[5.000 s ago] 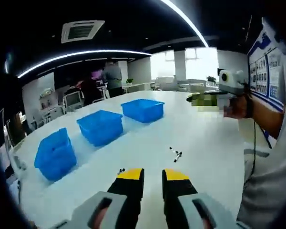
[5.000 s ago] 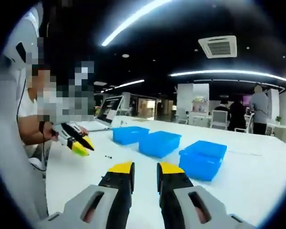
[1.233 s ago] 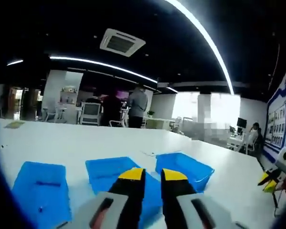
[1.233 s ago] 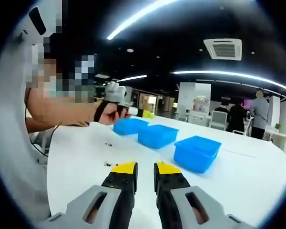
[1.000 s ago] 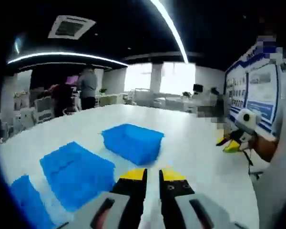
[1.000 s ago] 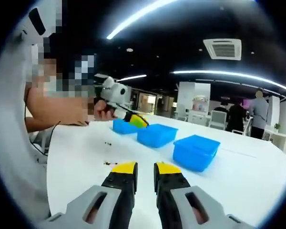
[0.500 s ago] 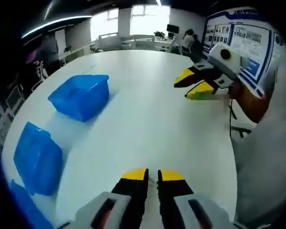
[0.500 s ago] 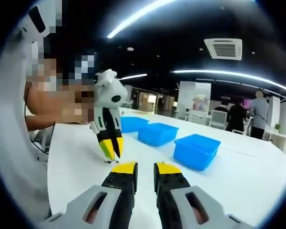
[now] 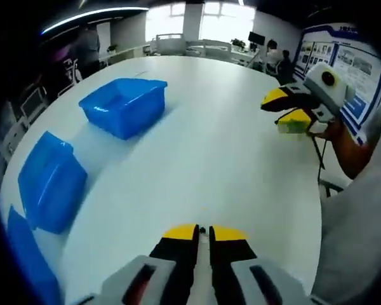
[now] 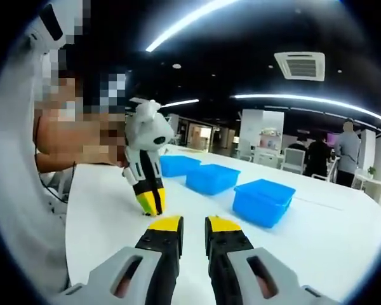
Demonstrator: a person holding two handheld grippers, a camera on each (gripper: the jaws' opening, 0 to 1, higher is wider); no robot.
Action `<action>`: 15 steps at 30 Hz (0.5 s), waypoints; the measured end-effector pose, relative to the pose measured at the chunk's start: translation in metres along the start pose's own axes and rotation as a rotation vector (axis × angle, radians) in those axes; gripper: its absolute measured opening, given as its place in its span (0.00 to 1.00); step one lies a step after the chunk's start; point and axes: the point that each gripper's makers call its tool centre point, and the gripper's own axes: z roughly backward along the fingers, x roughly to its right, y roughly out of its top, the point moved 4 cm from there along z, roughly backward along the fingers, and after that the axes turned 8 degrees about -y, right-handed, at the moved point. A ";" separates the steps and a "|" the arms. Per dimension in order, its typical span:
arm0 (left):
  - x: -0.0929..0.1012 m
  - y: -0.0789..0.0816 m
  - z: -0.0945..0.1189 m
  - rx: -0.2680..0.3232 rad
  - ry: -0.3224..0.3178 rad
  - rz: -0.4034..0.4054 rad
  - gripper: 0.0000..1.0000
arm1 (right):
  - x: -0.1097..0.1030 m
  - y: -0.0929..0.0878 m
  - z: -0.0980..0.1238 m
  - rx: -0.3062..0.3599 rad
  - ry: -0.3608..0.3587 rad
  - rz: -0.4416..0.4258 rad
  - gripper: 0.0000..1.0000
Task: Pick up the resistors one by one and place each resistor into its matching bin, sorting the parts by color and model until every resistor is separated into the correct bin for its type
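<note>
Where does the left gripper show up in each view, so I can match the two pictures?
Left gripper view: the left gripper rises from the bottom centre, its yellow-tipped jaws nearly together over the white table.
Right gripper view: the left gripper is left of centre, pointing down with its tips at the table.
Shared landmark: the row of blue bins.

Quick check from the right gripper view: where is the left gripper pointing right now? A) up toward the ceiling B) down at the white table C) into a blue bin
B: the left gripper is tipped down, its yellow tips at the white table, short of the blue bins.
</note>
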 end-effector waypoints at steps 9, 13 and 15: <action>-0.002 0.003 -0.002 0.024 -0.001 -0.004 0.06 | 0.001 -0.003 0.000 -0.006 0.006 0.009 0.16; -0.004 0.005 -0.001 0.034 0.008 -0.015 0.06 | 0.005 -0.002 0.001 0.000 0.000 0.010 0.16; -0.004 0.011 0.004 0.071 0.000 -0.010 0.06 | 0.007 -0.001 0.001 0.003 -0.005 0.008 0.16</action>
